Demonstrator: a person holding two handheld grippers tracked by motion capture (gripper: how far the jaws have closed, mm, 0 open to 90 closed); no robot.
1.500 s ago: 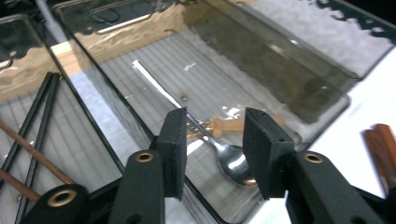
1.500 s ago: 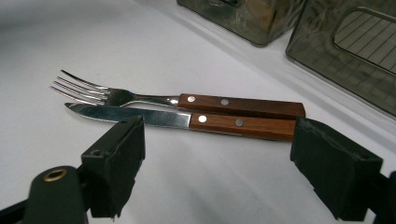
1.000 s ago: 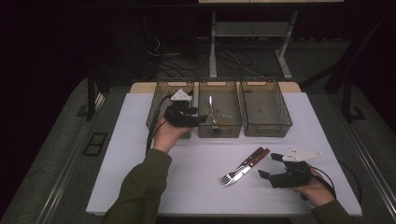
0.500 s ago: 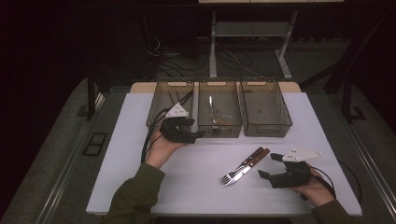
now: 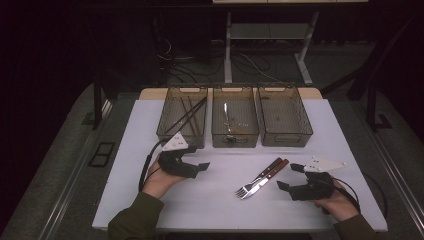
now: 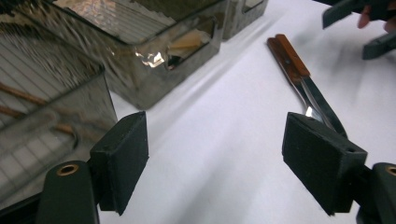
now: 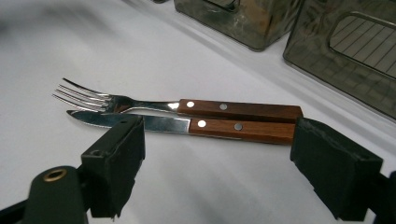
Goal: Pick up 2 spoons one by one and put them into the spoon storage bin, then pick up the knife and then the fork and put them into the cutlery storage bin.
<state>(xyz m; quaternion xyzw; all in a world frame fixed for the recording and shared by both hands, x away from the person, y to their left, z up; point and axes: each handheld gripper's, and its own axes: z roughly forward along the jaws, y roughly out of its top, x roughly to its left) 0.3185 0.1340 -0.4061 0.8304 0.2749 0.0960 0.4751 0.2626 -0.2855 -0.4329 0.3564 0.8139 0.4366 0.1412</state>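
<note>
A fork [image 5: 246,189] and a knife [image 5: 277,169], both with wooden handles, lie side by side on the white table [image 5: 220,200]. My right gripper [image 5: 290,176] stands open just right of them; its jaws [image 7: 219,168] are wide apart and empty, with the knife [image 7: 163,123] and fork [image 7: 140,103] lying on the table just beyond them. My left gripper [image 5: 199,169] hovers in front of the left bin [image 5: 182,135]. Its jaws [image 6: 219,163] have just been opening, with nothing between them. The two wooden handles [image 6: 289,58] lie ahead to its right.
Three clear bins stand in a row at the back. The left one holds dark chopsticks [image 5: 190,112], the middle bin [image 5: 235,137] a shiny utensil, and the right bin [image 5: 285,137] looks bare. The other hand's gripper [image 6: 369,23] shows far off in the left gripper view.
My left gripper has come away from the left bin toward the near side of the table and sunk lower, its jaws spreading wider. The right gripper and the cutlery have not moved.
</note>
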